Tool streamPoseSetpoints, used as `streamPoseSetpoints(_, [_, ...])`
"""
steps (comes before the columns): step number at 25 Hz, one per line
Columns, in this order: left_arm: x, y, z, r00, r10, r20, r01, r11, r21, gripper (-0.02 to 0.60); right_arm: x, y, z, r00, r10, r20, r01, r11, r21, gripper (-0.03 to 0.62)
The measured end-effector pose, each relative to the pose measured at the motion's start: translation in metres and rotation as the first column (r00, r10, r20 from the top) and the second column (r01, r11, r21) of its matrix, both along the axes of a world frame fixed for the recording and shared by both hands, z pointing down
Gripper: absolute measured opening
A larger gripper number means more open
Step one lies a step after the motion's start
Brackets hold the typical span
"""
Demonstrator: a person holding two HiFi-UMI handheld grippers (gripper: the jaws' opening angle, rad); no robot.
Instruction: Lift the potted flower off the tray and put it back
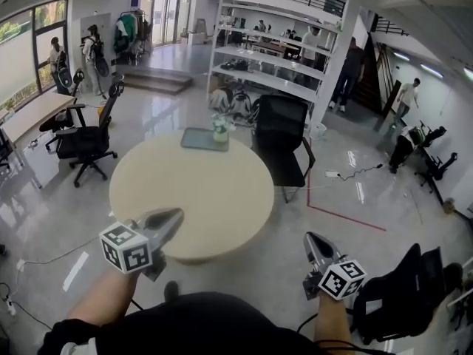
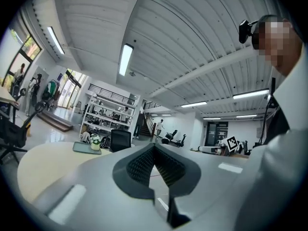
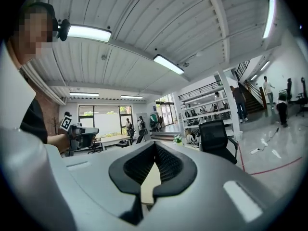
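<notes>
Beige and round, the surface [image 1: 192,191] lies ahead of both pairs of jaws. A black office chair [image 1: 281,135] stands at its far right side, ahead of the right jaws. A grey tray [image 1: 196,139] rests flat at the far edge, well apart from both pairs of jaws.

The left gripper [image 1: 174,217] is at the near left edge of the surface, its jaws closed tip to tip with nothing between them. The right gripper [image 1: 312,237] is off the near right edge, above the floor, its jaws likewise together and empty.

The potted flower [image 1: 220,129] stands upright on the tray's right end, well ahead of the jaws.
</notes>
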State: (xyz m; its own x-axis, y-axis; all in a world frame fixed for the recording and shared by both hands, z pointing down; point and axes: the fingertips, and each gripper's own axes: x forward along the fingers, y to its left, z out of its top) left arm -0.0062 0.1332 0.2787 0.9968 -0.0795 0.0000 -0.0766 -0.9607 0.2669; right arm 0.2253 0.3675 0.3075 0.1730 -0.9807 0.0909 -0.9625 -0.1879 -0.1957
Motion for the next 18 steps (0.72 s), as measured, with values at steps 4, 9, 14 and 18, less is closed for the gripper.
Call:
streamPoseSetpoints(4, [0.027,-0.055,0.005,0.998,0.064,-0.029,-0.065,0.998,-0.022,-0.008,0.017,-0.033,-0.008,0.996,0.086,-0.025,-0.086,0.996,-0.012,0.014])
streamPoseSetpoints(9, [0.044,-0.138,0.007,0.993,0.109,-0.037,-0.109,0.994,-0.008,-0.008,0.024,-0.111,-0.020,0.990,0.129,-0.052,-0.130,0.991,-0.015,0.014])
streamPoseSetpoints(14, [0.038,-0.234,0.014,0.995,0.094,-0.025,-0.094,0.995,0.022,-0.008,0.022,-0.216,-0.029,0.991,0.118,-0.066,-0.120,0.993,-0.021,0.014])
streamPoseSetpoints(18, [0.036,-0.293,0.032,0.998,0.061,-0.010,-0.061,0.998,0.017,-0.008,0.024,-0.289,-0.023,0.995,0.066,-0.069,-0.068,0.997,-0.040,0.014])
